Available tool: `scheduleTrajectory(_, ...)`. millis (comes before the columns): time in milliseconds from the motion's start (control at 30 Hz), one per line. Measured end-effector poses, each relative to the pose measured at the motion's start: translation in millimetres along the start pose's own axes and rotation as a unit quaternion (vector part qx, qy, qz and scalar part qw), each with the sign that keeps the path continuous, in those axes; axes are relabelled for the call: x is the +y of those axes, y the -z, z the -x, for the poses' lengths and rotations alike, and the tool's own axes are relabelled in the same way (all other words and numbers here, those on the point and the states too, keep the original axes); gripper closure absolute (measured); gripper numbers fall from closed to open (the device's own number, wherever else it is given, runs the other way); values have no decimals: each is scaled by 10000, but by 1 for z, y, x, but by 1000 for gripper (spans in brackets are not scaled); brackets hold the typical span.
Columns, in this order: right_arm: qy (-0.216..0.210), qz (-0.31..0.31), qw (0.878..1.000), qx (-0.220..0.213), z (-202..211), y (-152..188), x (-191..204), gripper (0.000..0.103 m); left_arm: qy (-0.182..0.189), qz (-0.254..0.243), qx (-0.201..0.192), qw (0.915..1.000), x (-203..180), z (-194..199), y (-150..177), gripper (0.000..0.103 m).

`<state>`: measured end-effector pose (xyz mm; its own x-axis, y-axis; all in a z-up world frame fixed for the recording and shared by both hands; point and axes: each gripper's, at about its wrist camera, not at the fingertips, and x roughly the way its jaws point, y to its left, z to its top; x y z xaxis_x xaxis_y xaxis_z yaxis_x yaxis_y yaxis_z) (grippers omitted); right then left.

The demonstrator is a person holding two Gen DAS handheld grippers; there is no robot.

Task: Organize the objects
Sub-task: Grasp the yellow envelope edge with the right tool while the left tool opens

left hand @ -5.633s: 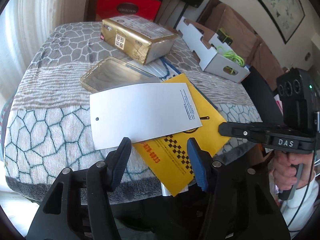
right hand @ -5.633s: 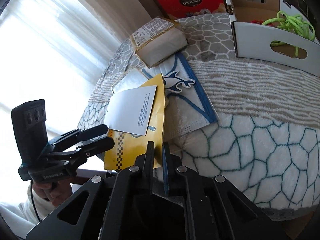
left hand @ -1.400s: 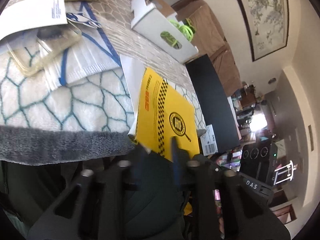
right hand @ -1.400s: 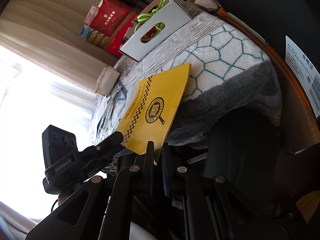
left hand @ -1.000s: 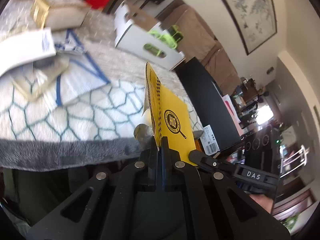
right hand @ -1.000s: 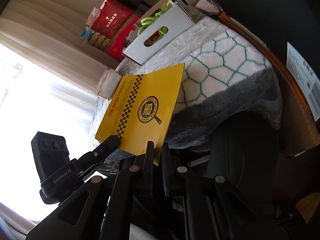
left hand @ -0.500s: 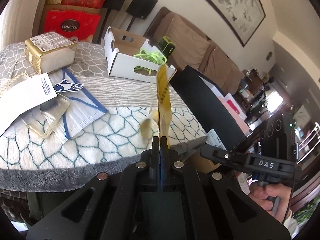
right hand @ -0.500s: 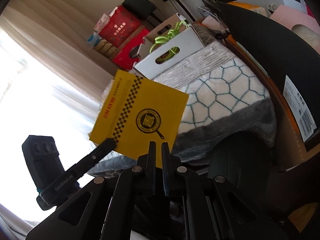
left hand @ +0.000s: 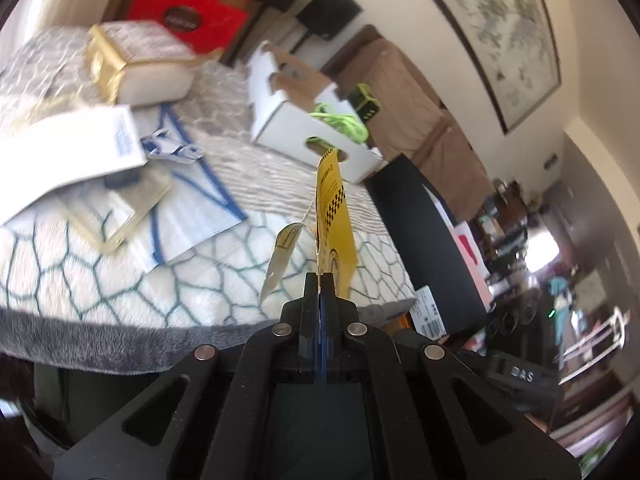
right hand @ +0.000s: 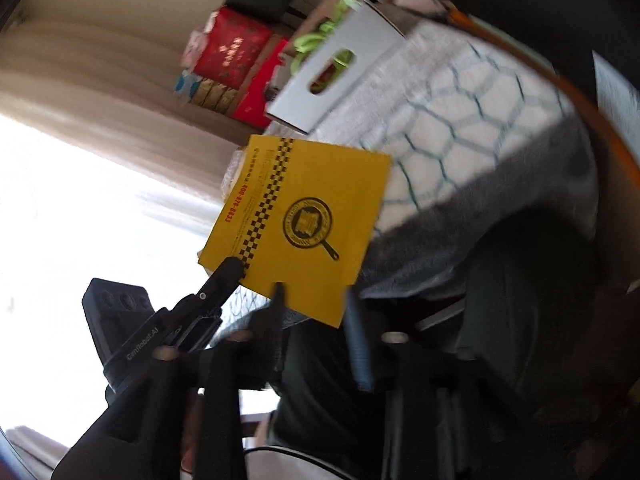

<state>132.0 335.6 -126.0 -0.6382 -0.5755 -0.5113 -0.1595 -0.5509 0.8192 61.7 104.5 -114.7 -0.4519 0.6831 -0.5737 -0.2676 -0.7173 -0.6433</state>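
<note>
Lifted off the tabletop [left hand: 120, 280] where it lay flat a few seconds ago, the flat yellow paper envelope with a black checker stripe and frying-pan logo [right hand: 304, 220] now hangs in the air just off the near edge of the fleece cover, on the near side of the white cardboard box with the handle cut-out [left hand: 316, 128]. The left tool [left hand: 320, 284] is clamped tight on the envelope's lower edge, holding it upright and edge-on to its own camera. The right tool [right hand: 316, 300] is opening; the envelope's bottom corner sits in front of its spreading jaws, and neither pad appears to press on it, so the left tool alone seems to carry it.

The main risk is that a thin sheet pinched at one edge can swing or fold as it travels toward the white box, and may catch on the box's rim. A loose pale tag [left hand: 280, 256] dangles beside the envelope, on the side away from the box, and could snag or drop. The frames are blurred, so contact at the right tool is uncertain.
</note>
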Motion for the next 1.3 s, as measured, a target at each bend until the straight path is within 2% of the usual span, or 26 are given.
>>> scheduleTrajectory(33, -129, -274, 9995, -2, -4, 3, -8, 46, -22, 87, -31, 10000, 3, -1, 1, 103)
scheduleTrajectory(133, -478, -963, 9941, 173, -21, 10, -29, 46, 3, 384, -48, 9993, 11, -6, 2, 103)
scheduleTrajectory(300, -1025, -1419, 9841, 285, -41, 17, -37, 48, 73, 663, 5, 9978, 20, -12, 3, 103)
scheduleTrajectory(400, -1265, -1387, 9821, 130, -42, 15, -31, 54, 52, 678, -33, 9977, 21, -12, 4, 103)
scheduleTrajectory(467, -1310, -1229, 9837, -70, -37, 11, -26, 75, 41, 666, -72, 9977, 21, -10, 3, 103)
scheduleTrajectory(533, -1428, -1182, 9824, -248, -32, 8, -24, 83, 86, 678, -68, 9976, 21, -11, 2, 102)
scheduleTrajectory(600, -1574, -1195, 9796, -366, -29, 6, -23, 85, 132, 702, -31, 9974, 20, -13, 3, 102)
scheduleTrajectory(900, -1481, -1109, 9820, -395, -46, -3, -16, 85, 334, 619, 49, 9975, 12, -18, 4, 102)
scheduleTrajectory(933, -1397, -1046, 9840, -373, -48, -4, -13, 95, 314, 577, 36, 9978, 11, -17, 4, 102)
scheduleTrajectory(1067, -1237, -910, 9869, -496, -43, 0, -11, 100, 306, 611, 42, 9977, 15, -17, 2, 100)
scheduleTrajectory(1300, -1282, -1188, 9808, -869, -28, -8, -26, 101, -19, 641, -145, 9978, 27, -10, -3, 96)
